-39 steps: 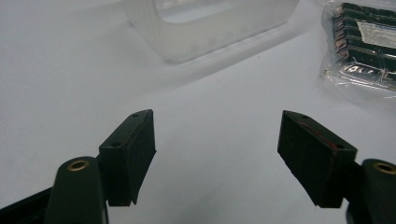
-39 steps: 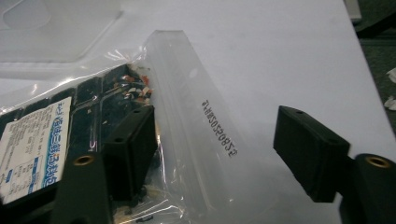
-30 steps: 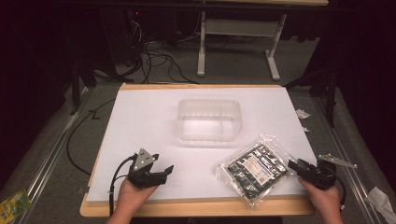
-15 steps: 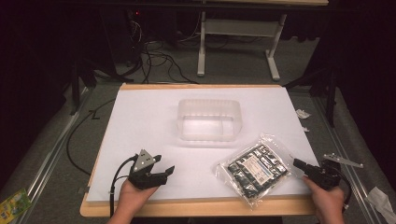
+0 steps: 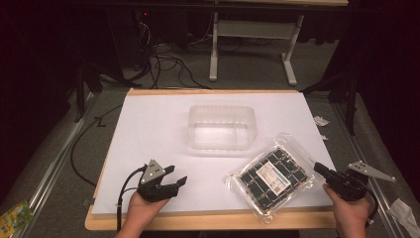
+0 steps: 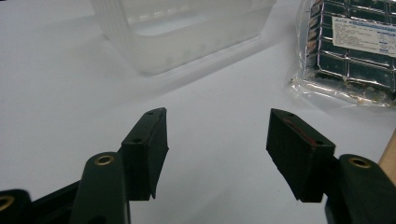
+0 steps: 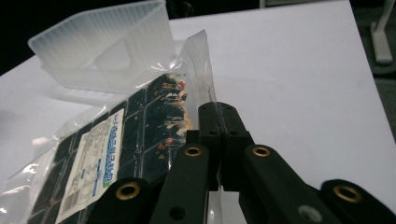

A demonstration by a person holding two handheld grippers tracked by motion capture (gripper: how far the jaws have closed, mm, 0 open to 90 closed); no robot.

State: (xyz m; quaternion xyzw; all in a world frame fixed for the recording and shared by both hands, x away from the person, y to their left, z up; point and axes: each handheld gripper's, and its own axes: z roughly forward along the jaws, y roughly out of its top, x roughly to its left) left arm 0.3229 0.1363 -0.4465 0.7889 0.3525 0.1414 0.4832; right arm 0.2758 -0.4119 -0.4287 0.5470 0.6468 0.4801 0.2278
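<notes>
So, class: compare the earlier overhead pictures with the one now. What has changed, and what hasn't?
The right gripper has shut its fingers on the clear edge of the snack packet and begun lifting that edge. The left gripper kept its place near the table's front edge; its jaws have just been closing a little, with nothing between them. The clear plastic container and the white table are unchanged.

- lab or workshop recording setup, dim room
- white board [image 5: 148, 129] on wooden table [image 5: 198, 221], centre frame
- loose cables [image 5: 163, 59] on grey floor, upper left
- white desk frame legs [image 5: 213, 49] top centre
</notes>
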